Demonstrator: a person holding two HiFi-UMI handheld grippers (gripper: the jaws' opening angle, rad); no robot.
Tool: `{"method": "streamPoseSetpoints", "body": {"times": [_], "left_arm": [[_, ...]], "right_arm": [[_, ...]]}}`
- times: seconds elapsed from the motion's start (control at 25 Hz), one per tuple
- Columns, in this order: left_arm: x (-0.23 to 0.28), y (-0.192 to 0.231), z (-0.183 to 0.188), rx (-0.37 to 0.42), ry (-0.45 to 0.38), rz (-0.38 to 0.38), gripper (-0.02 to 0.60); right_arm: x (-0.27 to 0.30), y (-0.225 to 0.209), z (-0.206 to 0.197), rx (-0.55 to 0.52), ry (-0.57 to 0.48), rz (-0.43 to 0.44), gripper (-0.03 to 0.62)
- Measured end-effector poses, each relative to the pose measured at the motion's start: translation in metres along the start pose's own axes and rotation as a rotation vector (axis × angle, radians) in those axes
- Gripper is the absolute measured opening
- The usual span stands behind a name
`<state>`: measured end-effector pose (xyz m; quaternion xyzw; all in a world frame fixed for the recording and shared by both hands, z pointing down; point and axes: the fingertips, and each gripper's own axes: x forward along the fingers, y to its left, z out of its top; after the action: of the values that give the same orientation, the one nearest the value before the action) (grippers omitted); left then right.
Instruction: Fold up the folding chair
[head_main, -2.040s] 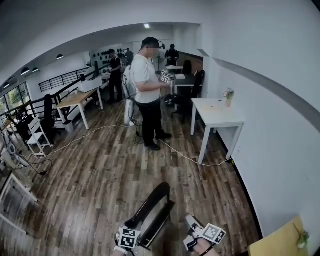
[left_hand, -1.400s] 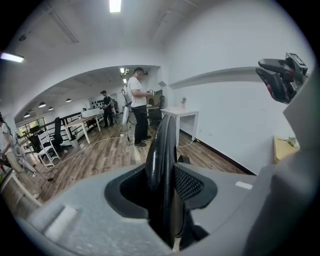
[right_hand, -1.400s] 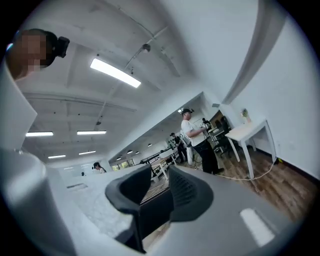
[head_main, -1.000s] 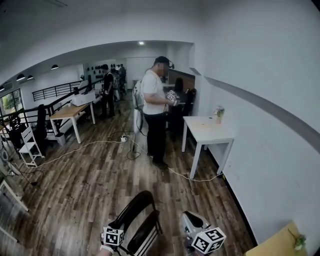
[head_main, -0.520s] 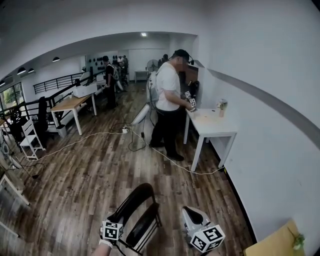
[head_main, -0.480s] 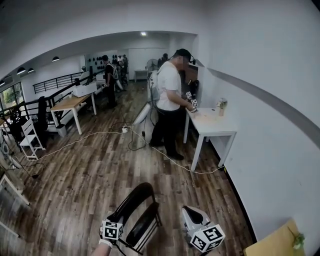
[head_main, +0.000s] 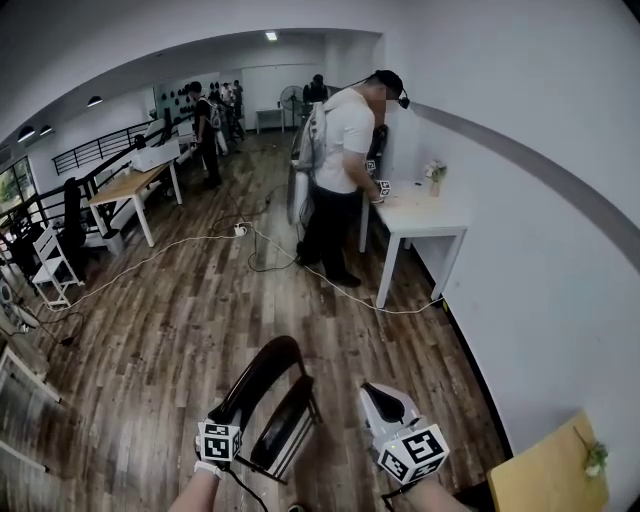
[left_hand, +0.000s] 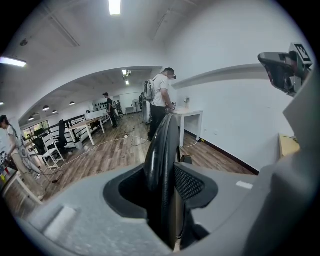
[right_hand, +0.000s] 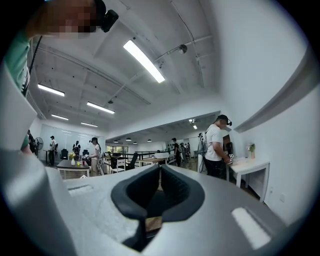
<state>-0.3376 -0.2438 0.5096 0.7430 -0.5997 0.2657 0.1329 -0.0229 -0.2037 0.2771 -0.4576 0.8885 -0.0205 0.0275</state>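
Note:
The black folding chair (head_main: 262, 375) stands on the wood floor at the bottom middle of the head view, its seat swung up close against the curved backrest. My left gripper (head_main: 233, 418) is shut on the chair's left side; in the left gripper view the black backrest rim (left_hand: 162, 150) runs up between the pads, with the left gripper (left_hand: 167, 186) clamped round it. My right gripper (head_main: 376, 393) hangs to the right of the chair, apart from it. In the right gripper view the right gripper (right_hand: 160, 182) is shut with nothing held.
A person in a white shirt (head_main: 340, 160) stands at a white table (head_main: 432, 222) by the right wall. A white cable (head_main: 180, 255) trails across the floor. A yellow tabletop (head_main: 545, 470) is at bottom right. Desks (head_main: 125, 185) and a white chair (head_main: 50, 265) are at left.
The person in the white shirt has walked over to the white table. The head view has tipped down a little. Both grippers and the chair keep their places.

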Motion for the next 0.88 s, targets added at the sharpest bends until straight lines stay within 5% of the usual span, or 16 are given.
{"method": "streamPoseSetpoints", "body": {"times": [0.88], "left_arm": [[-0.0015,-0.0071,0.0010,0.007,0.000,0.007,0.173]], "right_arm": [[-0.0056,-0.0053,0.0030,-0.010,-0.003,-0.007,0.009]]}}
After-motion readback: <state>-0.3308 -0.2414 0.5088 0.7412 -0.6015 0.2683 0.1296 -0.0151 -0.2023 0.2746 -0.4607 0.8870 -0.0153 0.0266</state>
